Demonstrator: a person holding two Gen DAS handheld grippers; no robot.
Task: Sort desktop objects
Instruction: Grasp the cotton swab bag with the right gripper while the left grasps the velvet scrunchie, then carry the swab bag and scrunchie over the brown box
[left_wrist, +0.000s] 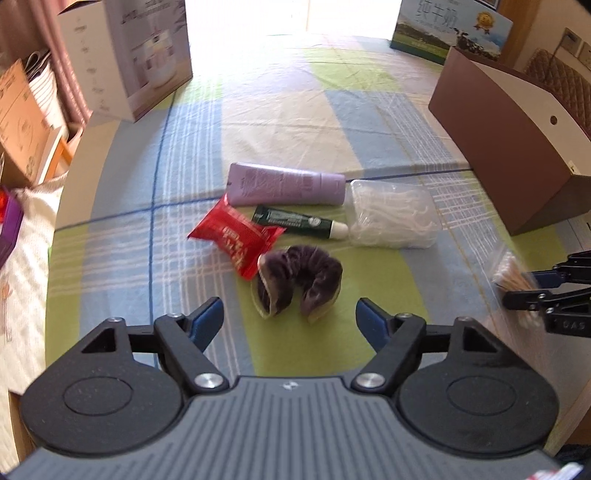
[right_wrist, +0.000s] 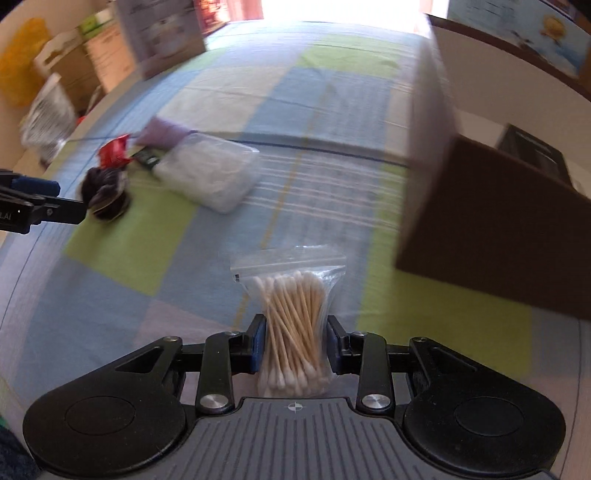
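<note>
- Right wrist view puts my right gripper (right_wrist: 295, 341) clamped on a clear bag of cotton swabs (right_wrist: 293, 325), both pads pressing the bag's sides, with the zip end sticking out forward over the checked cloth (right_wrist: 332, 110).
- I judge the step in hand to be carrying this bag to the brown box (right_wrist: 491, 236), which stands near on the right with its open top facing away from me.
- To do it well I would keep the squeeze steady, since the plastic is slick and the swabs can shift inside; a loose grip may let it slide out.
- I cannot see inside the box from here, so I would lift above its rim before letting go.
- On the left wrist view my left gripper (left_wrist: 290, 317) is spread wide and holds nothing, hovering just short of the dark purple scrunchie (left_wrist: 299, 280).
- Beyond that lie a red packet (left_wrist: 236, 236), a small dark tube (left_wrist: 299, 221), a lilac tube (left_wrist: 284, 184) and a clear case of floss picks (left_wrist: 393, 214), bunched close together.
- I would hold the left one clear of that cluster so nothing gets nudged.
</note>
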